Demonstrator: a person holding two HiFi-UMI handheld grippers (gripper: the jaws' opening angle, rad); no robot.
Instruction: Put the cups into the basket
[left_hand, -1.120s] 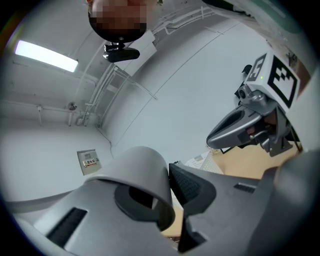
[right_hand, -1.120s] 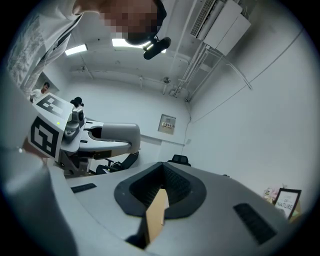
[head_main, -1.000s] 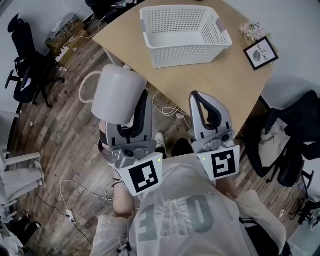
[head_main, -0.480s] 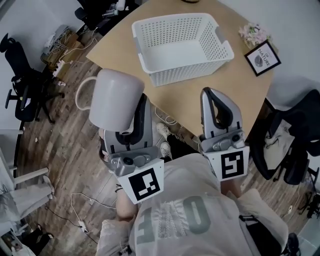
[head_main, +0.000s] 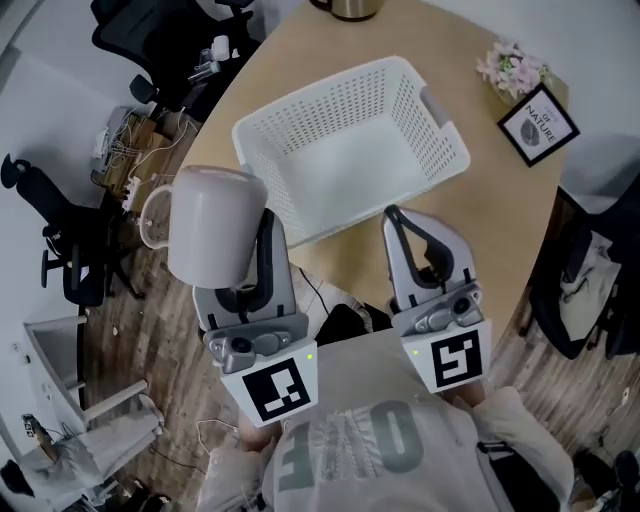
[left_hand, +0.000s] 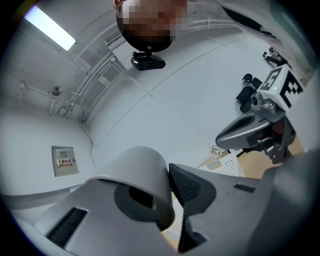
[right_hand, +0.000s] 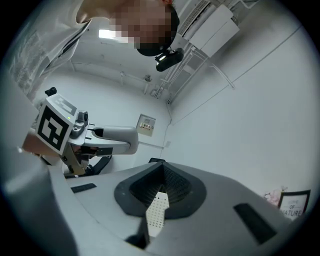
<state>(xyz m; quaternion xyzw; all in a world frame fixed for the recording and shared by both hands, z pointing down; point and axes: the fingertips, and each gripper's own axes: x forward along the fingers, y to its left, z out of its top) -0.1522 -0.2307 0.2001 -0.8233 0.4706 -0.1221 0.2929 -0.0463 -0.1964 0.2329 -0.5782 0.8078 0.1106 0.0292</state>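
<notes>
Carrying white handled ceramic mug (head_main: 208, 225), my left gripper (left_hand: 169, 186) clamping its wall; right gripper (right_hand: 161, 192) closed, empty. Next I'm needing it moved right, over the white perforated plastic basket (head_main: 250, 140).

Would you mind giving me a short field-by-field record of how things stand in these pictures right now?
left gripper: fingers closed on the wall of the mug
mug: white, held in the air to the left of the basket, handle pointing away from it
right gripper: fingers together, nothing between them
basket: white, on the table, empty
table: also holds a framed picture and flowers beyond the basket
cups in basket: none yet
</notes>
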